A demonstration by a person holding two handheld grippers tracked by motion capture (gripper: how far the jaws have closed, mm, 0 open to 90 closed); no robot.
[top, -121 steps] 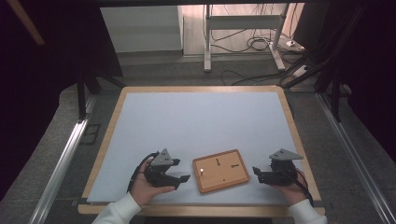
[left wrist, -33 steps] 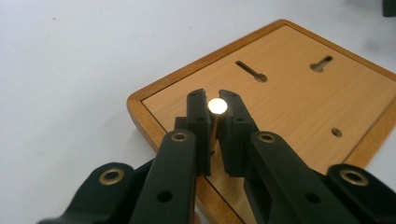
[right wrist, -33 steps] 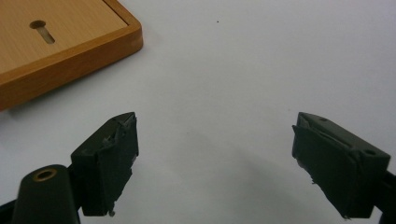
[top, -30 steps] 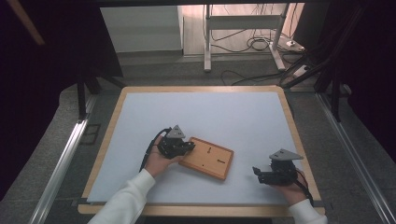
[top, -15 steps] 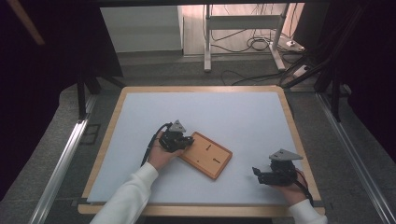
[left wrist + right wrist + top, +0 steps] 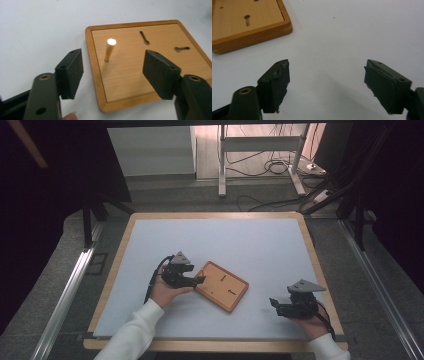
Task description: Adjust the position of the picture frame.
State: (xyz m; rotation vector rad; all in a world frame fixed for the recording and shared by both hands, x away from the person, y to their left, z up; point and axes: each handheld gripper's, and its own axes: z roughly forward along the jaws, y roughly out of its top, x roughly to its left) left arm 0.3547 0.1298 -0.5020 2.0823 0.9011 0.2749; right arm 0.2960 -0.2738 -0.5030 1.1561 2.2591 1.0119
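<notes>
The wooden board (image 6: 221,285) sits flat on the table (image 6: 215,240), a bit toward 6 o'clock from the middle of the white top, turned diagonally so one corner points at about 10 o'clock and the opposite one at about 4. It's got a raised rim all round and a sunken panel inside. In the left gripper view you can see a little wooden peg (image 6: 109,49) standing upright in the panel, plus two keyhole-shaped slots (image 6: 144,38) further back.

The left gripper (image 6: 199,280) is right at the board's 9 o'clock corner. Its jaws have just been opening and now stand wide apart, pads not pressing on anything. The board's near corner and the peg show in the gap between them, but nothing's actually gripped. The hand (image 6: 165,291) holding it comes in from 6 o'clock, white sleeve (image 6: 132,335) and all.

The right gripper (image 6: 273,306) is well apart from the board, off at roughly 4 o'clock from it, near the table's wooden edge. Its jaws have just eased in a touch but are wide apart, with bare white tabletop between them. In its own view the board's corner (image 6: 249,25) shows up at about 10 o'clock, clear of the jaws.
</notes>
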